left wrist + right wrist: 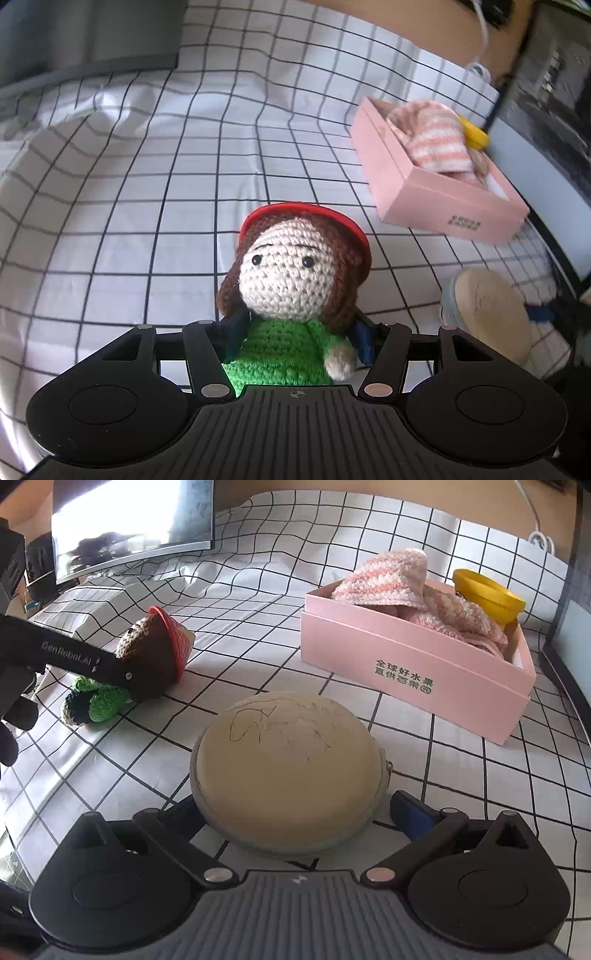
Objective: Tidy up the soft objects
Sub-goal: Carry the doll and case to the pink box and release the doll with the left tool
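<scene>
The left tongs [295, 334] grip a crocheted doll [295, 280] around its green yarn body, the blue fingertips [234, 332] pressing in from both sides just below the head. In the right wrist view the doll [147, 653] lies tilted on the checked cloth [258, 602], with the black arm of the left tongs [110, 675] across it. The doll has a round cream head of tight stitches, two black bead eyes, brown yarn hair and a smooth red brim on top; one small cream hand sticks out beside the body.

The cloth is white with a thin black grid, wrinkled and raised in folds, and covers the counter.

The right tongs [295, 812] stand wide open on either side of a round pouch [288, 771], which sits on the cloth between the fingers; whether the pads touch its edge I cannot tell. The pouch is a domed, beige disc with a grey zipped rim and thin dark scribbles on its top. From the left wrist camera the pouch [491, 310] shows near the right edge.

Farther right sits a pink cardboard box [406, 653], rectangular, with green printed characters on its side. Inside it lies a bunched knitted fabric [391, 579] in pink and white stripes, fuzzy and soft, and a smooth yellow plastic piece [484, 594] at the box's far end.
</scene>
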Demonstrator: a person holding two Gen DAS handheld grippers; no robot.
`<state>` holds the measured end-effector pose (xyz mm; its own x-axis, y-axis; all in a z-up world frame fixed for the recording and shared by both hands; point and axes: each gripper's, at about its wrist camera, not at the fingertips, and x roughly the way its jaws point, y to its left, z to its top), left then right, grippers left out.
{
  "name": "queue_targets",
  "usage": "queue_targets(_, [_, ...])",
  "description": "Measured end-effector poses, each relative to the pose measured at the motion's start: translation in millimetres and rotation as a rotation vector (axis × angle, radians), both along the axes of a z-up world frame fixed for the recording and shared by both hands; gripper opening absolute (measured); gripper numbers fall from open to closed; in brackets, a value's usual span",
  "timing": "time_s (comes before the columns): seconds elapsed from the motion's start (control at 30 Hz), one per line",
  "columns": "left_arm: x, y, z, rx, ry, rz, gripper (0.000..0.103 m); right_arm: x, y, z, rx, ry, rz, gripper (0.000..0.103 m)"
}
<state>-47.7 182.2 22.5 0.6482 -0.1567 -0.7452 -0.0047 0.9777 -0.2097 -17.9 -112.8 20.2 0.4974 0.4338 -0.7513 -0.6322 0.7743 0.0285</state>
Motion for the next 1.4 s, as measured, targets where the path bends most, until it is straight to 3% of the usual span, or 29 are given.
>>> queue_targets(0.33, [9,2,-3,-0.091,0.018,0.076,0.066,-1,0,9,-0.018,0.041,0.086,0.103])
queue_targets(0.5, [6,-3,-4,-0.073,0.003,0.082,0.065,-22,7,26,-0.03,-0.13,0.097,0.103])
queue_targets(0.63, [4,-4,-4,-0.061,0.002,0.074,0.065,-15,23,21,-0.066,-0.199,0.086,0.103])
queue_targets(0.73, [2,-4,-4,-0.067,0.009,0.071,0.065,-4,31,18,-0.066,-0.184,0.085,0.103])
queue_targets(0.87, [-3,-8,-3,-0.068,0.019,0.06,0.065,19,31,6,-0.08,-0.086,0.046,0.103])
queue_targets(1.03, [-12,-15,-2,-0.083,0.026,0.048,0.064,25,19,10,-0.043,-0.059,0.005,0.103])
queue_targets(1.2, [-19,-18,-2,-0.114,0.031,0.049,0.064,19,8,22,-0.035,-0.1,-0.005,0.103])
queue_targets(1.4, [-26,-33,2,-0.096,0.034,-0.002,0.062,11,-12,42,-0.018,-0.165,-0.039,0.103])
